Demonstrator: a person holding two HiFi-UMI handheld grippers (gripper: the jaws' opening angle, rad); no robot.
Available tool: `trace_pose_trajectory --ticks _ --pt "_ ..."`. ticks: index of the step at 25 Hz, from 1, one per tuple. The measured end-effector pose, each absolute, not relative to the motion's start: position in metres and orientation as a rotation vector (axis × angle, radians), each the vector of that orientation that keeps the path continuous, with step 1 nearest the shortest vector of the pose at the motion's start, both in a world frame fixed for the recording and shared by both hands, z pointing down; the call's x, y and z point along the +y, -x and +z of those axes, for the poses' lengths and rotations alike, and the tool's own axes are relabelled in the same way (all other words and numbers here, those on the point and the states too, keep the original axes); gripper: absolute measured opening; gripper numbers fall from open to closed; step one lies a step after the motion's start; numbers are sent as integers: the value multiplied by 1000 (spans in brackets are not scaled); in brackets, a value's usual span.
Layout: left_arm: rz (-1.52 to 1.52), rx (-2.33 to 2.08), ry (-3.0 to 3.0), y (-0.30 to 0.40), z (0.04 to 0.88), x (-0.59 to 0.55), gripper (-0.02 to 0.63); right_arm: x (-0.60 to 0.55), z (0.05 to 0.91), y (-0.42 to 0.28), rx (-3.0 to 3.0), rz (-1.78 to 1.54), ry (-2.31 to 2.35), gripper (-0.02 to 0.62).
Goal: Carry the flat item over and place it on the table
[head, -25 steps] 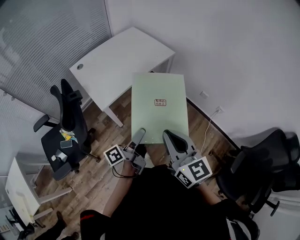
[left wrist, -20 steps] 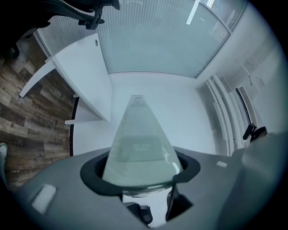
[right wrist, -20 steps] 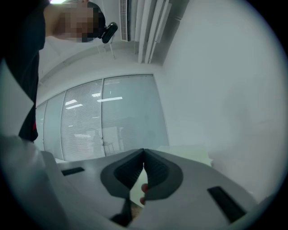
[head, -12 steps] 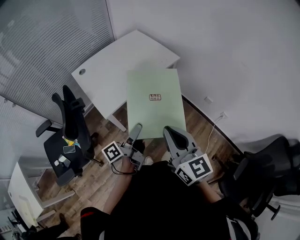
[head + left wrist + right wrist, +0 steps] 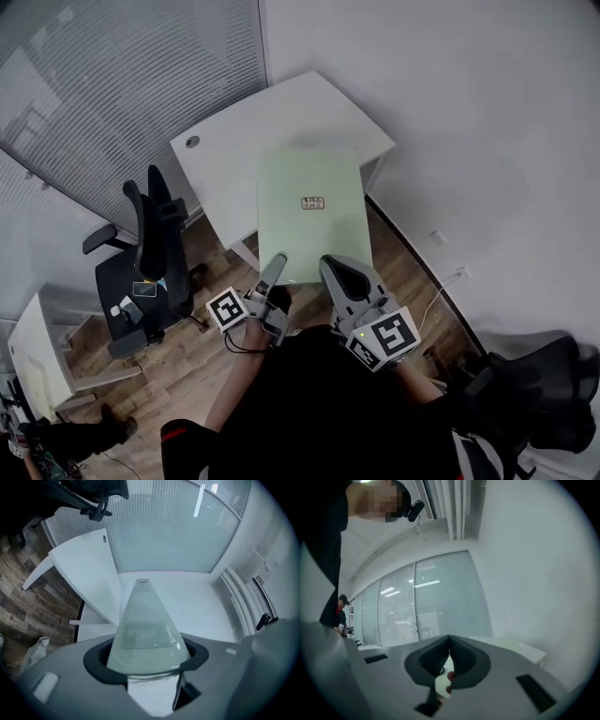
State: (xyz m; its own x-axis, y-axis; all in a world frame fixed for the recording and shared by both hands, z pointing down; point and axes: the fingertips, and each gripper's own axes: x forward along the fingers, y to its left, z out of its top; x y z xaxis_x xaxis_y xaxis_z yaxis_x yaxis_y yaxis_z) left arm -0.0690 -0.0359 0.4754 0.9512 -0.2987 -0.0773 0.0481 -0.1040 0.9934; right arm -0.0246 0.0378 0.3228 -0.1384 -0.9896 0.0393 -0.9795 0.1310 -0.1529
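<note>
Both grippers take the pale green flat board [image 5: 314, 220] by its near short edge, side by side, so it rides level like a tray. The left gripper's [image 5: 275, 275] fingers are clamped on it. The right gripper's [image 5: 335, 272] fingers look pinched on it too, though their own view shows little board. The board's long axis runs from 6 to 12 o'clock, and its far part hangs above the white tabletop [image 5: 272, 122].
</note>
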Motion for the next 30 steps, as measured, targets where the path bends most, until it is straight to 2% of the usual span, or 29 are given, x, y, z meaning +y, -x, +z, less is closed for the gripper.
trace_pose_trajectory --ticks 9,30 --pt "-438 -336 -1582 31 482 -86 282 -32 327 -43 2422 -286 1885 1" --pt "-550 -695 -1517 -50 536 -148 282 -136 342 -122 2799 -406 1414 1"
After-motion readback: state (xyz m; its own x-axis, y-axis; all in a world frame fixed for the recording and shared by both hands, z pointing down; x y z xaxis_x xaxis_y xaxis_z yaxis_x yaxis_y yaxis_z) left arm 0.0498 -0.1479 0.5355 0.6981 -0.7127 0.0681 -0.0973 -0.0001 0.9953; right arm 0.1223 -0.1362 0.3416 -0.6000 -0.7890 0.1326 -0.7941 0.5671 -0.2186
